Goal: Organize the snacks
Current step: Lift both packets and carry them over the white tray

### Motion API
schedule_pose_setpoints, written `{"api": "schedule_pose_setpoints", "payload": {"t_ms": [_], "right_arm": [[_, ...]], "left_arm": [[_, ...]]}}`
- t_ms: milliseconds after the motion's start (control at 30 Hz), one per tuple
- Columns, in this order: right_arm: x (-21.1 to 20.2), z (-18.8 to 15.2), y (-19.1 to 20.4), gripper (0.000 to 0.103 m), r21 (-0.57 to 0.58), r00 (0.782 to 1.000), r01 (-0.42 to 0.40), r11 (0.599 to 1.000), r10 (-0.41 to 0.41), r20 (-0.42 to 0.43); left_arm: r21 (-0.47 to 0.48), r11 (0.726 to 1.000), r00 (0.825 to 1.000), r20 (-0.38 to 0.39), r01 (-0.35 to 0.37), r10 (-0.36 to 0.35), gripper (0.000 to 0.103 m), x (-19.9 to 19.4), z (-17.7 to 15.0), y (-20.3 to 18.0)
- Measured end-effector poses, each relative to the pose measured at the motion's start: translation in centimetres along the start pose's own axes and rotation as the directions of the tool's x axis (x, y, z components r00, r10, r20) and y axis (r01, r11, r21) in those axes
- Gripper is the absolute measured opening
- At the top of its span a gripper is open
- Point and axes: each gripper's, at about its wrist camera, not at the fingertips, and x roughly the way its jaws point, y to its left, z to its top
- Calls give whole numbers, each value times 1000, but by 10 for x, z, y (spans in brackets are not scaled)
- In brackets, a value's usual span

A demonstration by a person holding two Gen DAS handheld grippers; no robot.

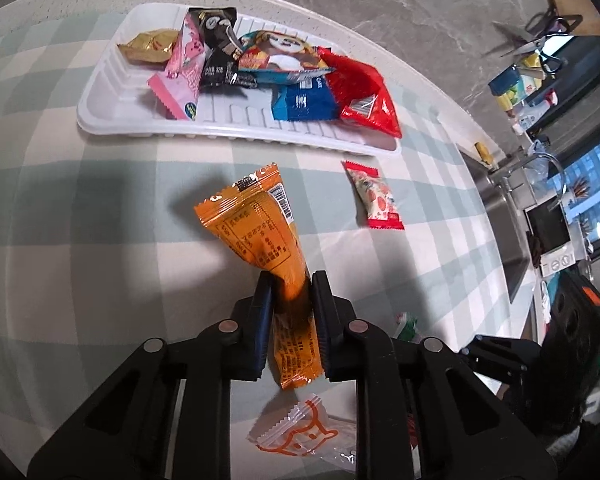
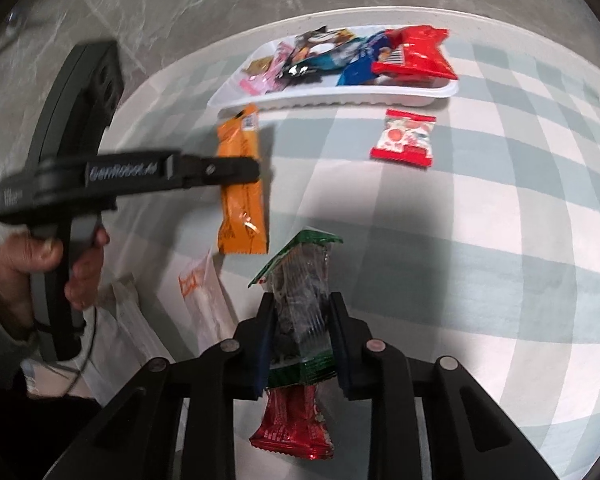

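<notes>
Left gripper (image 1: 290, 280): closed on orange packet (image 1: 256, 224), pads pinching it near mid-length, far end raised toward white tray (image 1: 112, 108). Right gripper (image 2: 300, 304): closed on green-edged clear packet (image 2: 300, 280) of dark pieces, red packet (image 2: 296, 428) lying below it on checked cloth (image 2: 500, 220). Tray: gold, pink, black, blue and red packets heaped inside; red-and-white packet (image 1: 376, 196) loose on cloth just beside its near rim; clear packet with orange print (image 1: 300, 432) under left gripper.

Snack packets (image 1: 260, 68) piled in tray (image 1: 100, 108); loose candy (image 1: 376, 196) on tablecloth (image 1: 80, 220) before tray.
</notes>
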Motion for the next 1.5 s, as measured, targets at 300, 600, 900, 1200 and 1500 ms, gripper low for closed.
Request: {"api": "schedule_pose_setpoints", "payload": {"t_ms": [300, 600, 900, 1200, 1500], "right_arm": [[-13, 16, -23, 28, 113, 995, -96, 989, 92, 42], [-15, 40, -36, 28, 170, 987, -156, 973, 145, 71], [-14, 68, -43, 28, 209, 976, -207, 956, 188, 106], [-11, 105, -40, 28, 188, 972, -218, 958, 195, 132], [2, 135, -34, 28, 165, 969, -228, 960, 207, 135]], "left_arm": [[-9, 1000, 1000, 21, 18, -18, 17, -15, 6, 10], [-24, 999, 997, 70, 32, -30, 17, -34, 22, 18], [-29, 999, 992, 123, 21, -17, 17, -57, 51, 34], [-12, 1000, 987, 159, -26, 27, 17, -71, 90, 51], [27, 996, 981, 177, -85, 79, 17, -73, 127, 63]]}}
